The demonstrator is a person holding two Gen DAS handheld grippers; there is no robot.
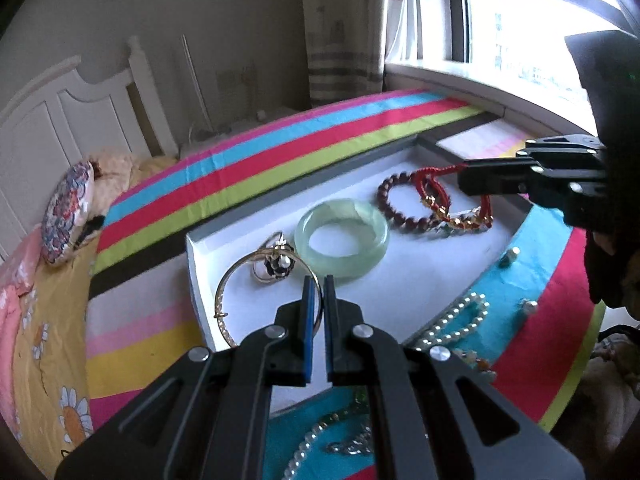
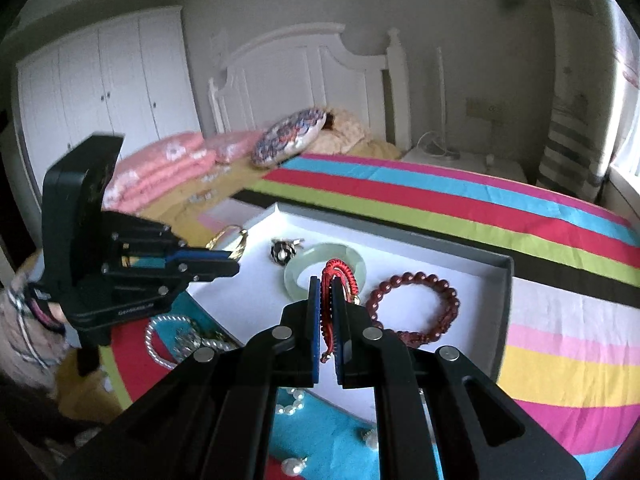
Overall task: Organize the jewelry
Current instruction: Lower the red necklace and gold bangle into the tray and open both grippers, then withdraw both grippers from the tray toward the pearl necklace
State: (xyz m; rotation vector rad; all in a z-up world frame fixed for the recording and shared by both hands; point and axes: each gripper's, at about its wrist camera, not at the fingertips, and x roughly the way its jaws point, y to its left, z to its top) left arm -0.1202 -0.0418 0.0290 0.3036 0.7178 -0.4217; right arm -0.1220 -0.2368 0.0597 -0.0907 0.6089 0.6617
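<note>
A white tray (image 1: pixel 400 276) with a grey rim (image 2: pixel 505 292) lies on a striped cloth. In it are a pale green jade bangle (image 1: pixel 342 238) (image 2: pixel 294 276), a dark red bead bracelet (image 1: pixel 394 204) (image 2: pixel 416 304) and a black flower brooch with a pearl (image 1: pixel 276 265) (image 2: pixel 282 254). My left gripper (image 1: pixel 319 280) (image 2: pixel 236 260) is shut on a thin gold bangle (image 1: pixel 230 284) (image 2: pixel 224 236) at the tray's near left end. My right gripper (image 2: pixel 327 280) (image 1: pixel 462 178) is shut on a red cord bracelet (image 2: pixel 334 270) (image 1: pixel 430 182), whose gold beads (image 1: pixel 460 220) hang down by the bead bracelet.
Loose on the cloth (image 1: pixel 280 148) in front of the tray lie a pearl necklace (image 1: pixel 460 320) (image 2: pixel 160 344), small pearl earrings (image 1: pixel 510 258) (image 2: pixel 294 466) and other chains (image 1: pixel 348 446). A bed with pillows (image 2: pixel 168 172) is to the left, a window sill (image 1: pixel 460 80) beyond the tray.
</note>
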